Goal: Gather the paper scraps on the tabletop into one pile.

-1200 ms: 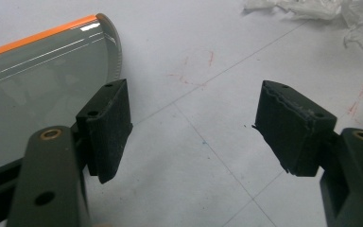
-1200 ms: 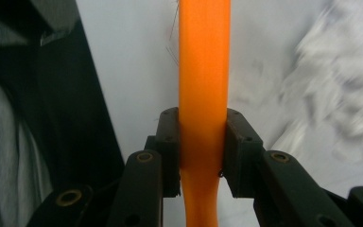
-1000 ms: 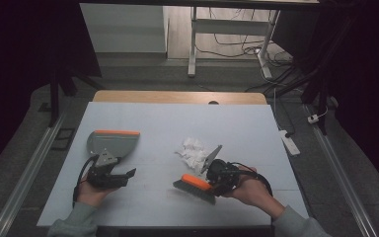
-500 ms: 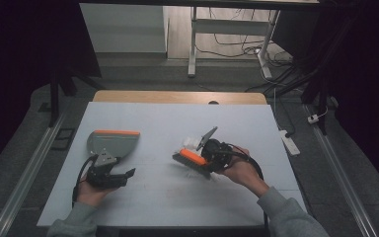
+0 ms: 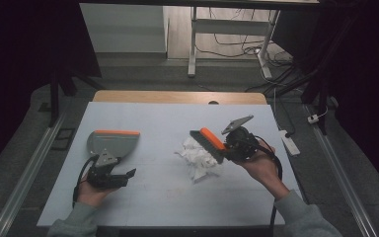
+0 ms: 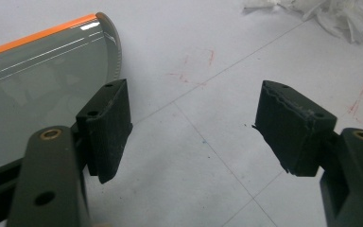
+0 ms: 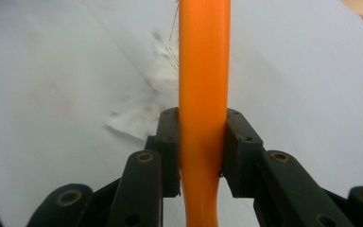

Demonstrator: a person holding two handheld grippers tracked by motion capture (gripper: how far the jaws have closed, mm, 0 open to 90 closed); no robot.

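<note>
Brush (image 5: 208,142) clamped in right claw (image 5: 225,146), moved from near side of paper scraps (image 5: 198,159) to far side since a second ago: sweep toward dustpan (image 5: 112,143) likely next. Left claw (image 5: 123,176) wide, empty, just behind dustpan.

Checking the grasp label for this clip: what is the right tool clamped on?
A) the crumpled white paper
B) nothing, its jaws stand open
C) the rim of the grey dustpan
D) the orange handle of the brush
D: in the right gripper view the right tool has both jaws pressed against the brush's orange handle, with the crumpled white paper lying on the table beyond.
</note>
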